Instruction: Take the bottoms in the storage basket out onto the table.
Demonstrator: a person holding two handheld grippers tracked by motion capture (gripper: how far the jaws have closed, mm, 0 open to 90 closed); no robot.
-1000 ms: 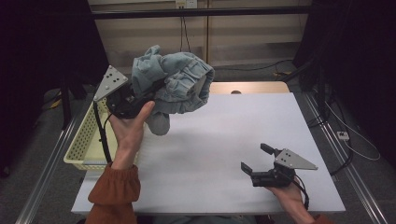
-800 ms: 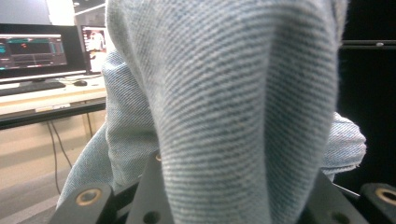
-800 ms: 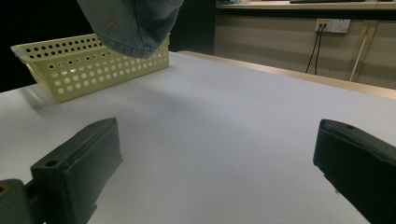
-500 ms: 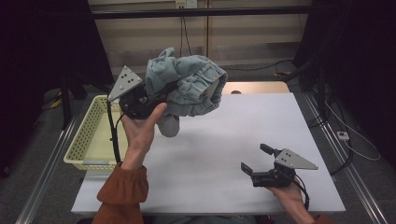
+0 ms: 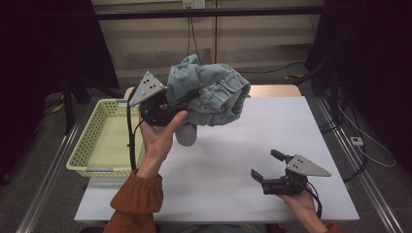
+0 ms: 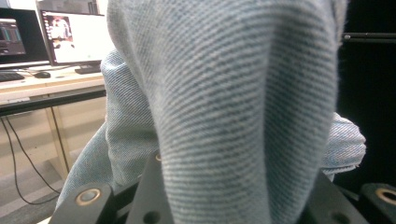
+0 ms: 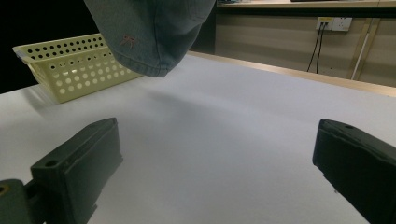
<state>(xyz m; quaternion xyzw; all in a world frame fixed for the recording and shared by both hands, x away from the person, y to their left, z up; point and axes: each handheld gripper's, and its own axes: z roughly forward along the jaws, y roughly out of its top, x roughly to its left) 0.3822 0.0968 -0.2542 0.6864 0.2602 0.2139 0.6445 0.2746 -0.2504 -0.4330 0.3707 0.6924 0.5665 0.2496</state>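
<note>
A bunched light-blue denim garment [image 5: 209, 97] hangs in the air over the left half of the white table [image 5: 243, 155]. My left gripper [image 5: 167, 104] is shut on it and holds it up at its left side. In the left gripper view the denim [image 6: 224, 107] drapes over the jaws and hides them. A hem of the garment [image 7: 149, 42] hangs down into the right gripper view. My right gripper [image 5: 267, 167] rests low near the table's front right, open, with nothing between its fingers [image 7: 79, 163].
A pale yellow perforated basket [image 5: 104, 138] stands at the table's left edge, also seen as the basket [image 7: 70, 60] in the right gripper view. A wooden board [image 5: 272, 91] lies along the far edge. Cables hang behind and to the right.
My left gripper has carried the denim garment rightward, away from the basket and over the table. The right gripper has stayed where it was.
</note>
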